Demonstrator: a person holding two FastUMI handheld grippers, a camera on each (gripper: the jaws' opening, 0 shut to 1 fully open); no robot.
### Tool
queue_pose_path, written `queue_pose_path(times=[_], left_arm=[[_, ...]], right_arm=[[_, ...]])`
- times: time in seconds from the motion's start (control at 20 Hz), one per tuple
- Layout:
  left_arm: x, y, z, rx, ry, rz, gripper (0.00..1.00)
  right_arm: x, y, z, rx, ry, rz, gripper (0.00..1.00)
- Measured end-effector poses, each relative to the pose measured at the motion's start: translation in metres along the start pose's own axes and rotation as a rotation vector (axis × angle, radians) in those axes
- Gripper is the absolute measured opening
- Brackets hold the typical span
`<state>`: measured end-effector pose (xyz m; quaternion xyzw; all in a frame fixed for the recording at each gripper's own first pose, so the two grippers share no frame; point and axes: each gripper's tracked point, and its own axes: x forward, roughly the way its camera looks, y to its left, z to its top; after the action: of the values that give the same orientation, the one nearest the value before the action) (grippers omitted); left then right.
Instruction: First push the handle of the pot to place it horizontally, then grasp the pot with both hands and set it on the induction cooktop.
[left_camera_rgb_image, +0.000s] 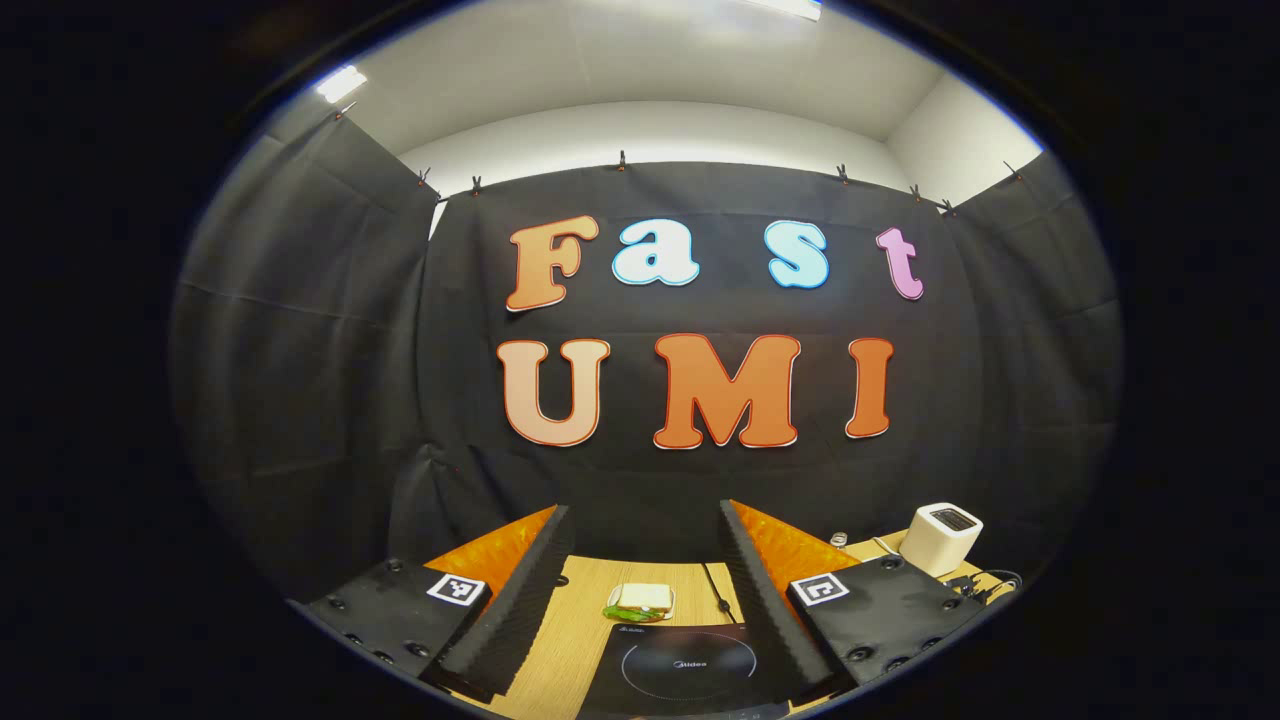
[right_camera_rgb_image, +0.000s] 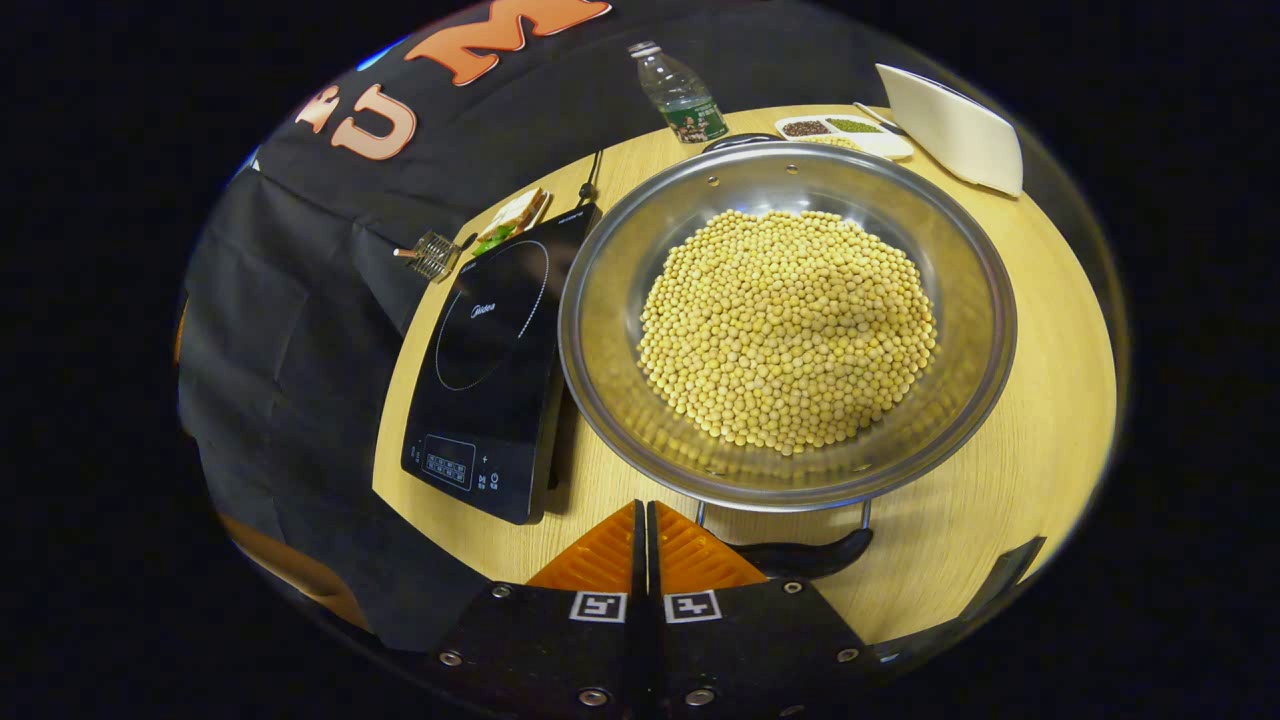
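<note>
The pot (right_camera_rgb_image: 787, 325), full of yellow beans (right_camera_rgb_image: 788, 330), sits on the table (right_camera_rgb_image: 1040, 400) just beside the cooktop (right_camera_rgb_image: 490, 370), not yet on it. Its near handle (right_camera_rgb_image: 800, 555) looks already flat. The right gripper (right_camera_rgb_image: 646, 540), fingers pressed together and empty, hovers at that handle. The left gripper (left_camera_rgb_image: 645, 590) hangs spread wide above the cooktop's far edge.

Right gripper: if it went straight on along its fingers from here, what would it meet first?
Most likely the pot's near handle, which lies just ahead of the right gripper, slightly to one side. Its jaws are closed together. Past that comes the pot with the soybeans. Depth is hard to judge.
</note>
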<state>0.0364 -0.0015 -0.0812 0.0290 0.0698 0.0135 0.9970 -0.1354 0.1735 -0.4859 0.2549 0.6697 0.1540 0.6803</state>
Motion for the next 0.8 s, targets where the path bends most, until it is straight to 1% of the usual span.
queue_pose_path(times=[0.15, 0.3, 0.35, 0.55, 0.8], left_arm=[[0.002, -0.004, 0.0, 0.001, 0.002, -0.008, 0.94], [0.004, -0.008, -0.002, 0.005, 0.001, -0.012, 0.96], [0.004, -0.009, -0.003, 0.005, 0.003, -0.014, 0.94], [0.008, -0.013, -0.017, 0.0, 0.028, -0.024, 0.94], [0.015, -0.012, -0.03, -0.015, 0.063, -0.026, 0.96]], right_arm=[[-0.001, -0.01, 0.005, 0.026, -0.005, -0.009, 0.0], [-0.005, -0.022, 0.009, 0.056, -0.008, -0.012, 0.0], [-0.005, -0.027, 0.012, 0.068, -0.012, -0.015, 0.0], [-0.009, -0.048, 0.015, 0.117, -0.02, -0.019, 0.0], [-0.013, -0.086, 0.023, 0.16, -0.041, -0.105, 0.0]])
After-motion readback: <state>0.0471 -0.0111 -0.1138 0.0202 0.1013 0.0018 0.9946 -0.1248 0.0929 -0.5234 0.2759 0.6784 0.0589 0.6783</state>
